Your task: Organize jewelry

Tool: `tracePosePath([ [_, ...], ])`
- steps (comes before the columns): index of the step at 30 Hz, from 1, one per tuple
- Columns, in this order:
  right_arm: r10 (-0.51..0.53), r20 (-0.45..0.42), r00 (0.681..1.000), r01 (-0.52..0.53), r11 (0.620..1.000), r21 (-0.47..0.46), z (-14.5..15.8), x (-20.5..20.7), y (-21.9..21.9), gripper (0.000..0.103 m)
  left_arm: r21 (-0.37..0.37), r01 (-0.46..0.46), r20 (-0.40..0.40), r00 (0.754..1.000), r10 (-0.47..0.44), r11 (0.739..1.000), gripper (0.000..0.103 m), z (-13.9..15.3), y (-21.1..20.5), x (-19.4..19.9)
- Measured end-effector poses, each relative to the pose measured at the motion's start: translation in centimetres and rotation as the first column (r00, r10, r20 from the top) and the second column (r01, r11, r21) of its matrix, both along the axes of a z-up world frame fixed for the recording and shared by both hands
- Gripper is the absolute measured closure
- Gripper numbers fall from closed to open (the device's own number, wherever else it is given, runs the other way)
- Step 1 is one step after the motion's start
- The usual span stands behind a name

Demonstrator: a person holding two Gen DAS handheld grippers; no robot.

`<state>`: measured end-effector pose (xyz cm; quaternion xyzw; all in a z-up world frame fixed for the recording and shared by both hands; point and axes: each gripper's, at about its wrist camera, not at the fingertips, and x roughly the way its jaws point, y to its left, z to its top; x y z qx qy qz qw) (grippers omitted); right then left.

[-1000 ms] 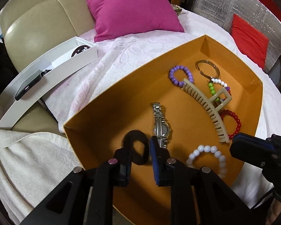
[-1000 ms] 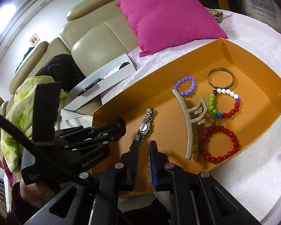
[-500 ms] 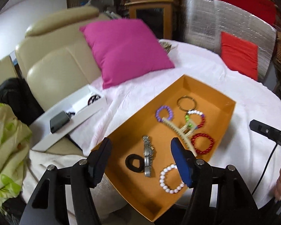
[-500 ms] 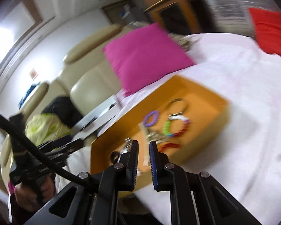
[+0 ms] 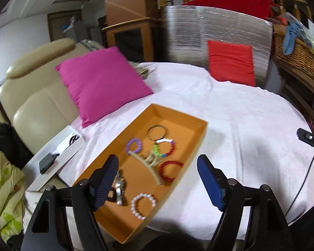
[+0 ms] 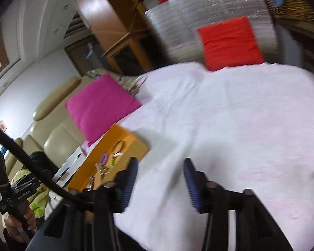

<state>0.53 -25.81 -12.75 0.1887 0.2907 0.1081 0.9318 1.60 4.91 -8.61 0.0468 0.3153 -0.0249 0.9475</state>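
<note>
Left tool (image 5: 157, 184) view alone: white bead bracelet (image 5: 143, 203) in orange tray (image 5: 184, 167).

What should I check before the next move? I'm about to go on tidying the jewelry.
1. Left gripper open and empty: ok.
2. Right gripper open and empty: ok.
3. Both grippers raised clear of the orange tray: ok.
4. White bead bracelet, red bead bracelet and watch inside the tray: ok.
5. Hair claw apart from the bracelets: not ok, it overlaps the multicolored one.
6. Jewelry left outside the tray: cannot tell.
</note>
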Motion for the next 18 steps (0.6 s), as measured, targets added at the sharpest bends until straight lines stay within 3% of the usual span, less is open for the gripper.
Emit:
tracePosePath([
  [7, -0.106, 0.036, 0.994, 0.104, 0.993, 0.052, -0.1, -3.5, -5.9, 0.053, 0.01, 0.072, -0.014, 0.997, -0.072, 0.997, 0.025, 0.0, -5.5, 0.6],
  [18, -0.171, 0.022, 0.985, 0.169, 0.981, 0.092, -1.1, -5.6, -9.8, 0.053, 0.086, 0.212, -0.021, 0.977, -0.211, 0.973, 0.025, -0.5, -15.0, 1.6],
])
